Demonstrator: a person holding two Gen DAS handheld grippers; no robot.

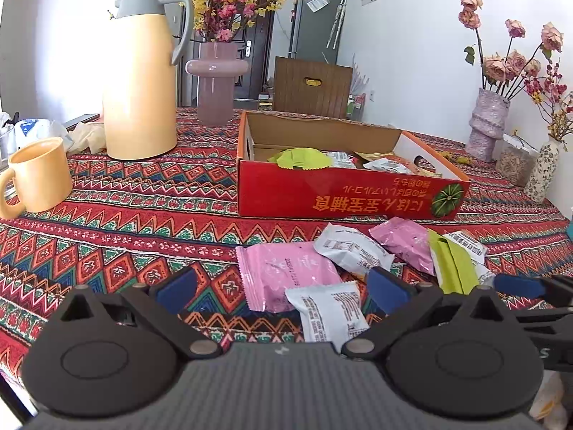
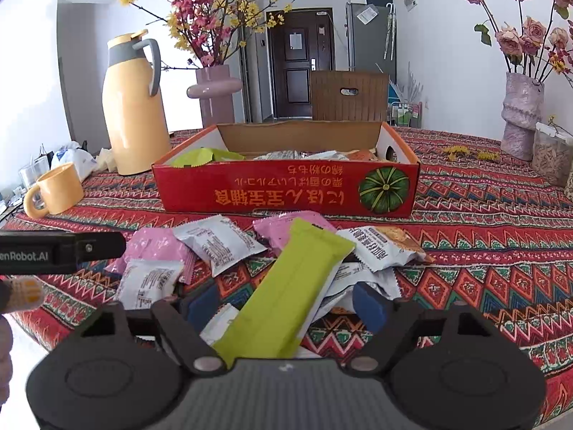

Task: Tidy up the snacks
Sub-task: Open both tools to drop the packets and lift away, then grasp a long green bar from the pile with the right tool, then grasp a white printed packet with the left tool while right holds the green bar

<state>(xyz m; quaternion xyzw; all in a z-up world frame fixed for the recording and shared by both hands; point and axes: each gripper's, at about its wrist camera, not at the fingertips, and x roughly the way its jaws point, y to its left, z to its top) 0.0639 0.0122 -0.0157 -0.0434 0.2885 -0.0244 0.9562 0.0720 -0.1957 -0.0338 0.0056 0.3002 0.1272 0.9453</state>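
Note:
A red cardboard box (image 1: 343, 197) (image 2: 286, 190) holds several snack packets on the patterned tablecloth. In front of it lies a loose pile of packets. My left gripper (image 1: 283, 292) is open, its blue pads either side of a pink packet (image 1: 283, 272) and a white packet (image 1: 329, 311). My right gripper (image 2: 286, 308) is open around a long green packet (image 2: 290, 294) that lies over white packets (image 2: 358, 283). Other pink (image 2: 157, 247) and white packets (image 2: 218, 243) lie to the left. The right gripper's blue pad shows in the left wrist view (image 1: 519, 285).
A yellow thermos jug (image 1: 139, 82) (image 2: 134, 107) and yellow mug (image 1: 39, 175) (image 2: 57, 190) stand at left. A pink vase with flowers (image 1: 215, 82) stands behind the box. More vases (image 1: 487, 125) and a jar (image 2: 551, 157) stand at right. A chair (image 2: 347, 96) is behind the table.

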